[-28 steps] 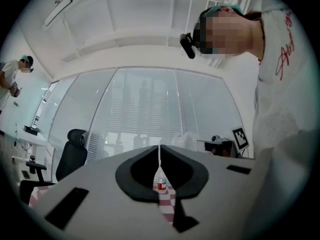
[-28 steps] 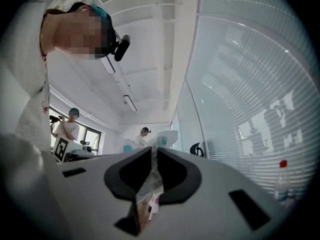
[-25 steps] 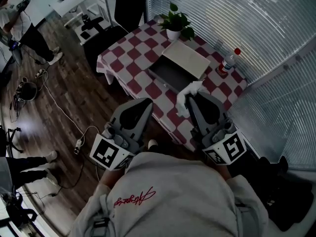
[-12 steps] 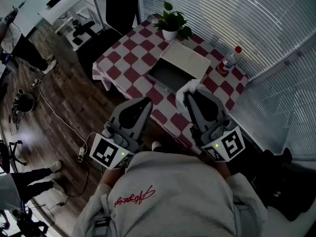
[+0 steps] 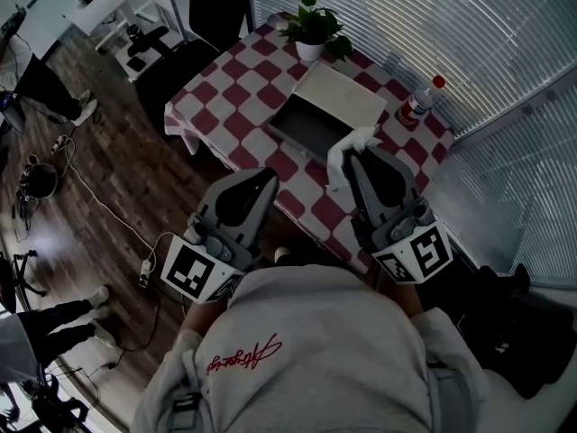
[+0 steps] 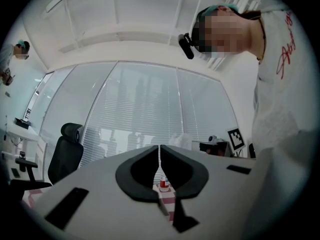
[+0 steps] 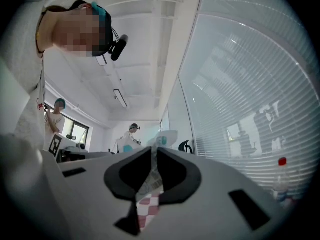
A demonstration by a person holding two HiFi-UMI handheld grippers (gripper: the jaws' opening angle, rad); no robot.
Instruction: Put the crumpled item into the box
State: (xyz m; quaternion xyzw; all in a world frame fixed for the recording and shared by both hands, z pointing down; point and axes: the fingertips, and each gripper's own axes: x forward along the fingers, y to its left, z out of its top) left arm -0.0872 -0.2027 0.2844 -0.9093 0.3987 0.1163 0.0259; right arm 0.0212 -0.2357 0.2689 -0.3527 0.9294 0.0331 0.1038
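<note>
Right gripper (image 5: 354, 157) nearer the box (image 5: 305, 132), fingers (image 7: 173, 172) pinching crumpled item (image 5: 346, 144); left gripper (image 5: 270, 178) fingers together.

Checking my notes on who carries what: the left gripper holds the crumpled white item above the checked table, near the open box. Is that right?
Not quite. The right gripper holds the crumpled white item; the right gripper view shows it pinched between the jaws. The left gripper is shut and empty. The rest stands: above the checked table, near the open box.
</note>
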